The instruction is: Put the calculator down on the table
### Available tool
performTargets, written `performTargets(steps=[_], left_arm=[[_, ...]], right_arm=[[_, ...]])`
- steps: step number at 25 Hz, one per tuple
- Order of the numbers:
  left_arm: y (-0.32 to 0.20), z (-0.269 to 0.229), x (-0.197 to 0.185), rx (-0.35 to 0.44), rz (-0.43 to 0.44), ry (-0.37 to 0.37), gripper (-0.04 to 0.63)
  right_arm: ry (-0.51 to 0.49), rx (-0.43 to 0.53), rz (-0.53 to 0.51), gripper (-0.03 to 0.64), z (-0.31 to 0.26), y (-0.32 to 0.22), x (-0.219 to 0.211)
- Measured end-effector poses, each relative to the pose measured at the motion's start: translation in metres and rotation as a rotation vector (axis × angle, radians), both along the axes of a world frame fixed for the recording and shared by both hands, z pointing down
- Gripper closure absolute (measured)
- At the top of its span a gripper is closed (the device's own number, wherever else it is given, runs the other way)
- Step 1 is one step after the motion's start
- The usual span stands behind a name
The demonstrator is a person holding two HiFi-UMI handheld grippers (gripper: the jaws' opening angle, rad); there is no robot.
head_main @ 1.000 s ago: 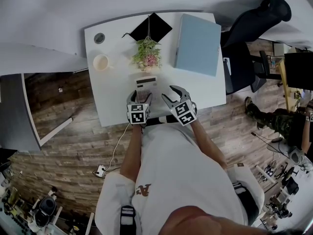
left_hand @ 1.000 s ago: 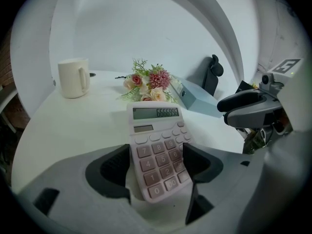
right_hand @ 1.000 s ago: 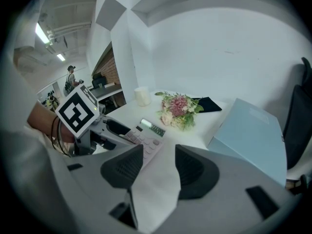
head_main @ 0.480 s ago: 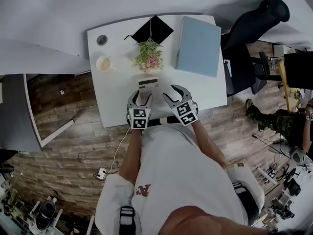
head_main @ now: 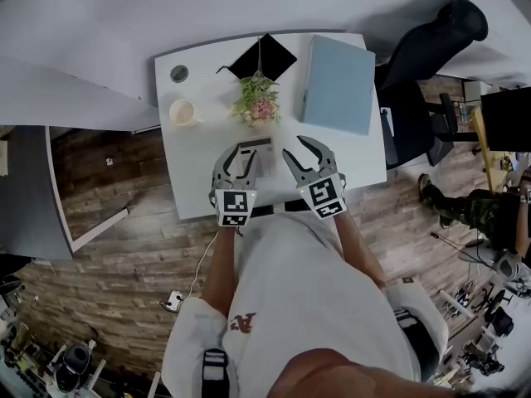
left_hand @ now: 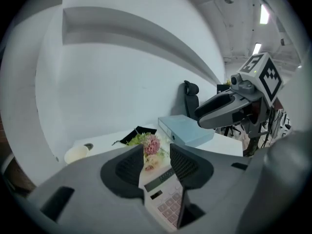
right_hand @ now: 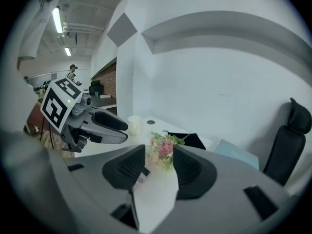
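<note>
A grey calculator [head_main: 255, 157] with a dark display sits between the jaws of my left gripper [head_main: 241, 152]. In the left gripper view the calculator [left_hand: 165, 199] fills the gap of that gripper [left_hand: 157, 157], keys up and tilted. These jaws have just been closing, and the pads now press its sides. My right gripper [head_main: 296, 146] hangs beside it over the white table [head_main: 191, 172]. In the right gripper view a flat white thing [right_hand: 153, 194] with a small label is wedged between the jaws of this gripper [right_hand: 159, 157], which have just been closing a little.
Behind the grippers stand a small bunch of flowers [head_main: 257, 102], a cream cup [head_main: 181, 111], a light blue binder [head_main: 336, 81] and a black graduation cap [head_main: 264, 55]. A black office chair [head_main: 431, 40] stands at the table's right end. Wood floor surrounds the table.
Both grippers have come up from the table toward the head camera. The left jaws went from wide open to closed on the calculator.
</note>
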State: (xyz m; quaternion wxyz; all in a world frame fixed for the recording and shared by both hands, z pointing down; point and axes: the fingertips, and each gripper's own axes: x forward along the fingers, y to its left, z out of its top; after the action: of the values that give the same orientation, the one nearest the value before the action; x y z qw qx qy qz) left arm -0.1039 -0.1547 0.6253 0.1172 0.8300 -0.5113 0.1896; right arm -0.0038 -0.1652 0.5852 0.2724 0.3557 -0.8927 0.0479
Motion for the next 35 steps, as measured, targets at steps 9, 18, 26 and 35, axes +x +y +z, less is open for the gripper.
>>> performTargets(steps=[9,18,26,35], left_arm=[[-0.024,-0.104,0.004,0.219,0.031,0.097,0.499],[-0.03,-0.175,0.009,0.324,0.058,0.161,0.594],[-0.022,-0.17,0.014,0.304,0.082,0.161,0.592],[-0.023,-0.172,0.01,0.305,0.083,0.152,0.592]], right_arm=[[-0.106,0.189,0.049,0.524,-0.088,-0.015,0.0],[-0.178,0.276,0.077,0.562,-0.141,-0.015,0.006],[-0.204,0.243,0.107,0.611,-0.137,-0.013,0.014],[-0.189,0.249,0.111,0.611,-0.138,-0.015,0.012]])
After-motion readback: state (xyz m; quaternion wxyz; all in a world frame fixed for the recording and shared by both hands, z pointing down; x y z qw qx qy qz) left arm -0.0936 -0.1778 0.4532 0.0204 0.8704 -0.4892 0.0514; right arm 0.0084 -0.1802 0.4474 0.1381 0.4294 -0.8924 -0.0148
